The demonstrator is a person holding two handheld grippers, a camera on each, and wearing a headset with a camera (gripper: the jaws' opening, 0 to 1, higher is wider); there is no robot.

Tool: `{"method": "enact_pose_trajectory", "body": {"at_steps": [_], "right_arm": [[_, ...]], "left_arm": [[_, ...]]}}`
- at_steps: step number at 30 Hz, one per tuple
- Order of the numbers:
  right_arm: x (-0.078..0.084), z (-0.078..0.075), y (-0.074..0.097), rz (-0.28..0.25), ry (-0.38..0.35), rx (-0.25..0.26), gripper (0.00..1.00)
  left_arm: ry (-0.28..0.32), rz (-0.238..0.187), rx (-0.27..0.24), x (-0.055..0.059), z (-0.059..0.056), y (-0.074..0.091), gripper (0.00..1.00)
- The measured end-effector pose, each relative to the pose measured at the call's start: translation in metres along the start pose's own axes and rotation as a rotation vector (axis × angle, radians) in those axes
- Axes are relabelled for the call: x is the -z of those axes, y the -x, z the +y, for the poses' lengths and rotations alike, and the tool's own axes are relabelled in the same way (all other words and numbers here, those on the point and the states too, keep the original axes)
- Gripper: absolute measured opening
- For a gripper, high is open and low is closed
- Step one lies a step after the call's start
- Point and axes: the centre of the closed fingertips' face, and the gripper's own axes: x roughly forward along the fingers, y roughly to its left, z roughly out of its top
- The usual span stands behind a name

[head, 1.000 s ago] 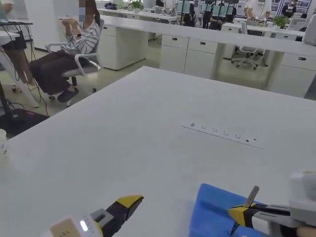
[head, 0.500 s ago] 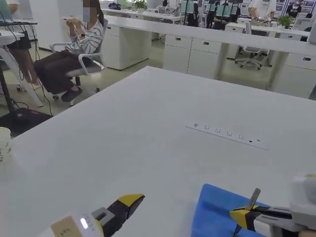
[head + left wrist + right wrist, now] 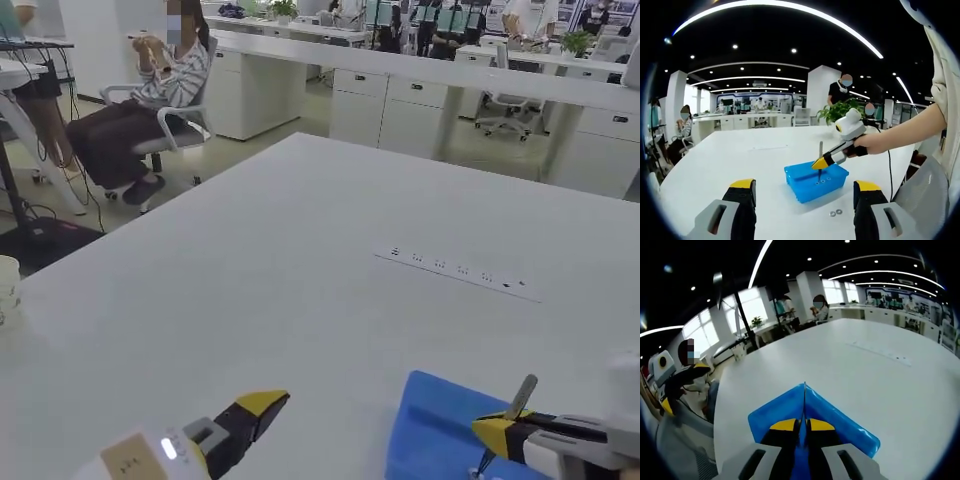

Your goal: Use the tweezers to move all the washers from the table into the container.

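A blue container [image 3: 816, 181] sits on the white table with a few washers [image 3: 823, 181] inside it. Two more washers [image 3: 835, 213] lie on the table just in front of it. My right gripper [image 3: 821, 163] is shut on metal tweezers [image 3: 820, 159], whose tips point down into the container. In the right gripper view the jaws [image 3: 802, 425] clamp the tweezers [image 3: 804, 402] above the container [image 3: 775, 412]. My left gripper [image 3: 805, 184] is open and holds nothing, short of the container. In the head view the left gripper [image 3: 255, 415] is at the bottom left, and the right gripper [image 3: 497, 432] is over the container [image 3: 435, 430].
A socket strip [image 3: 455, 270] is set into the table beyond the container. A paper cup [image 3: 8, 282] stands at the table's left edge. A person sits on an office chair [image 3: 160, 120] past the far left corner. White tabletop stretches out between the grippers.
The right gripper with the tweezers has shifted slightly right and down in the head view. The left gripper has stayed about where it was.
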Motion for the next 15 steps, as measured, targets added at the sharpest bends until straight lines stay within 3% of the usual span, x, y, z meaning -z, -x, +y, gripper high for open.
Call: {"method": "enact_pose_trajectory", "body": {"at_steps": [15], "right_arm": [[-0.023, 0.026, 0.024, -0.125, -0.062, -0.026, 0.04]], "left_arm": [[0.000, 0.003, 0.004, 0.001, -0.001, 0.000, 0.80]]}}
